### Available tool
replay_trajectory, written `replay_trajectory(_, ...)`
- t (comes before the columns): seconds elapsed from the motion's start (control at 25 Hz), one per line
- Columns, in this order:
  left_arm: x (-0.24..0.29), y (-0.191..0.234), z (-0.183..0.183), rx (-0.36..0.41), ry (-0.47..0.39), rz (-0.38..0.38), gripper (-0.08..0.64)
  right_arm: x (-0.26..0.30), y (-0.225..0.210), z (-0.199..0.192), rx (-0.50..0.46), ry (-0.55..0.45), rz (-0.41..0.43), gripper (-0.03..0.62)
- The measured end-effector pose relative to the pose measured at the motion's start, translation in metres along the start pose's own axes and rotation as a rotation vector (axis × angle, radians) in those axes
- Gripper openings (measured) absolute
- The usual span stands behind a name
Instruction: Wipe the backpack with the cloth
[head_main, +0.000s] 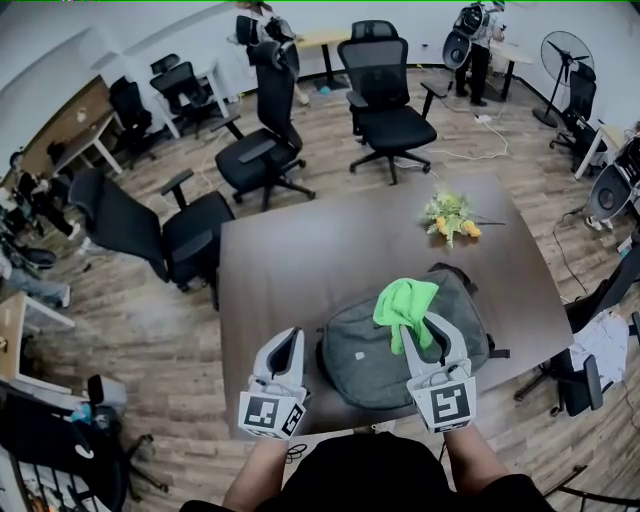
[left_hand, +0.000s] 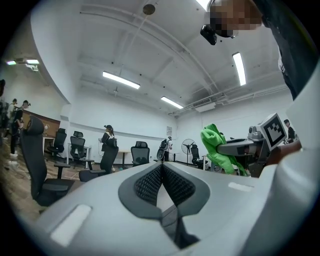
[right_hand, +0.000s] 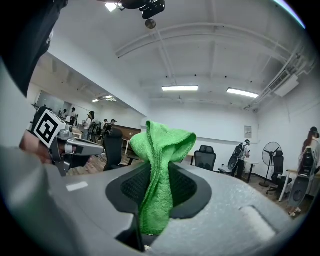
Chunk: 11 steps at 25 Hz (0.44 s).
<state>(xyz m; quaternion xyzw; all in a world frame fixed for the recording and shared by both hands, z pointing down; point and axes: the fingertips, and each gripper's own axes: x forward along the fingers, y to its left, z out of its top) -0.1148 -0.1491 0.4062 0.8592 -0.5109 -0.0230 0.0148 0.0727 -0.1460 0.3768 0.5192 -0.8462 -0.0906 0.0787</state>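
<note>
R gripper (head_main: 420, 330) clamps green cloth (head_main: 405, 300) above grey backpack (head_main: 368, 358); L gripper (head_main: 288, 342) jaws together, empty.

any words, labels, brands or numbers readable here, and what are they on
No text can be read anywhere.
Wall notice: too small to read.
Marker squares: black-and-white patterns, no letters.
Backpack: no legible print.

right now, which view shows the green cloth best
Right gripper view: the cloth fills the centre, pinched between the jaws of the right hand-held gripper. Head view shows it small over the backpack; left gripper view shows it side-on at right.
</note>
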Motion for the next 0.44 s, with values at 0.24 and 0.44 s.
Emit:
replay_trajectory(0.24,0.0005,0.0029,0.0020,0.001,0.003,0.012,0.018,0.0022,0.0032,0.0024,-0.021,0.008,0.014,0.097)
replay_trajectory(0.44,-0.0030,0.0025,-0.0008,0.004,0.015,0.013,0.018,0.0016,0.0075,-0.0036,-0.013,0.040,0.009,0.097)
